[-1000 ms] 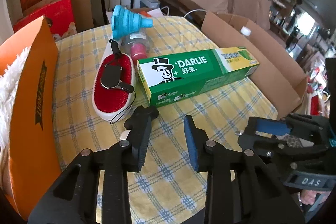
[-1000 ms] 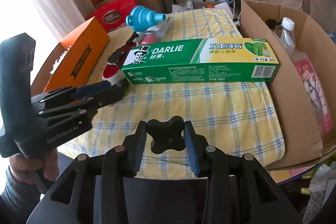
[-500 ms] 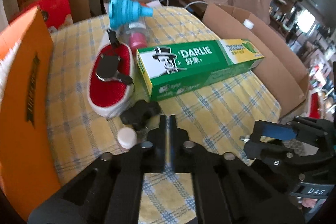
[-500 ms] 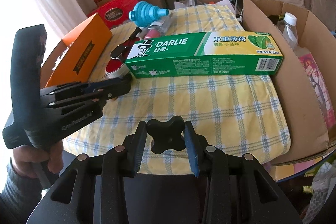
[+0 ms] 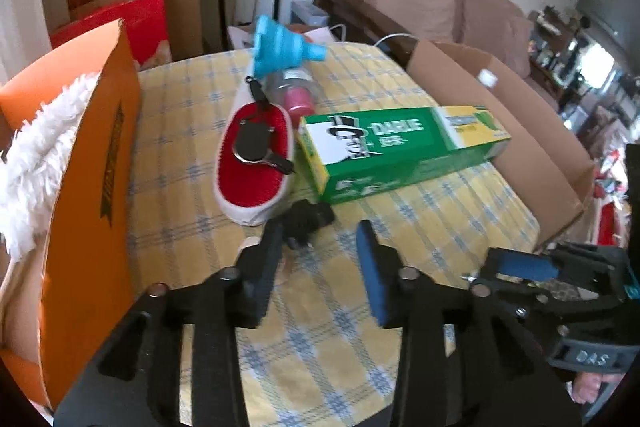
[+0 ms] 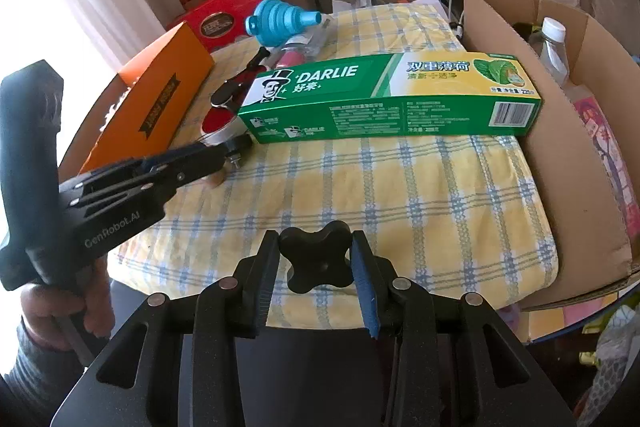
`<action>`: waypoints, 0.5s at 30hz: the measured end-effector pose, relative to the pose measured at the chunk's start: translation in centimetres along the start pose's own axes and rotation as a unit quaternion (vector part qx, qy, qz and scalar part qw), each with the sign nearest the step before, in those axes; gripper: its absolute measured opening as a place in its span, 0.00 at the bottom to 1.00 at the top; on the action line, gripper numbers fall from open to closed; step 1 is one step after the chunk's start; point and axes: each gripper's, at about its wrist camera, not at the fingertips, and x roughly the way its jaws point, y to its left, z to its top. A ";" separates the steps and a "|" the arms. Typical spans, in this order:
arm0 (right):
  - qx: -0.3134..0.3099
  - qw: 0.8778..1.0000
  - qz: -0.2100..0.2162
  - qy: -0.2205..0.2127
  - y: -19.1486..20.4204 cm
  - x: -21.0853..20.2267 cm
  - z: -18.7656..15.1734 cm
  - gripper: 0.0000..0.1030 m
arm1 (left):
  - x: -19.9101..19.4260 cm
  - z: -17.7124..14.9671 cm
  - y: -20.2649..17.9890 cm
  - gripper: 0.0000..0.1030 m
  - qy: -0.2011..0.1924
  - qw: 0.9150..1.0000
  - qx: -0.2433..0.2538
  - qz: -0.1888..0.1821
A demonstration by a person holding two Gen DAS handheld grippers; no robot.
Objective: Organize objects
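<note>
Knob point(image 6: 316, 255), black, 4-lobed, is clamped between R gripper point(image 6: 316, 269) pads, held above near table edge. L gripper point(image 5: 320, 263): jaws just opened, seen apart, nothing between; a 2nd black knob point(image 5: 306, 223) lies on checked cloth point(image 5: 440, 227) just ahead of L finger point(image 5: 264, 259), white cap point(image 5: 250, 243) beside it. Beyond: red brush point(image 5: 252, 163) touching toothpaste box point(image 5: 400, 147), blue funnel point(image 5: 286, 45) behind. Orange box point(image 5: 92, 163) at L, cardboard box point(image 6: 560, 131) at R.
</note>
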 end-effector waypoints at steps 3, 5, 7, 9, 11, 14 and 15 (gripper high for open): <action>-0.002 1.000 0.001 -0.001 0.2 -0.1 0.0 0.35 | 0.7 0.1 0.4 0.38 0.012 1.000 -0.007 0.002; -0.003 1.000 0.001 -0.002 0.2 -0.2 -0.1 0.35 | 0.7 0.1 0.3 0.38 0.009 1.000 -0.004 0.005; -0.001 1.000 0.000 -0.002 0.1 -0.2 -0.1 0.35 | 0.7 0.0 0.2 0.38 0.009 1.000 0.000 0.008; 0.002 1.000 0.000 -0.002 -0.1 -0.2 -0.1 0.35 | 0.4 -0.1 0.3 0.38 0.006 1.000 -0.006 0.000; 0.003 1.000 0.000 -0.001 -0.2 -0.2 -0.1 0.35 | -0.2 -0.2 0.3 0.40 -0.005 1.000 -0.012 -0.023; 0.005 1.000 0.001 0.000 -0.2 -0.1 -0.2 0.35 | 0.2 0.0 -0.5 0.46 0.003 1.000 -0.001 -0.023; 0.006 1.000 0.001 0.001 -0.3 0.0 -0.2 0.35 | 0.8 0.1 -0.6 0.46 0.013 1.000 0.000 -0.014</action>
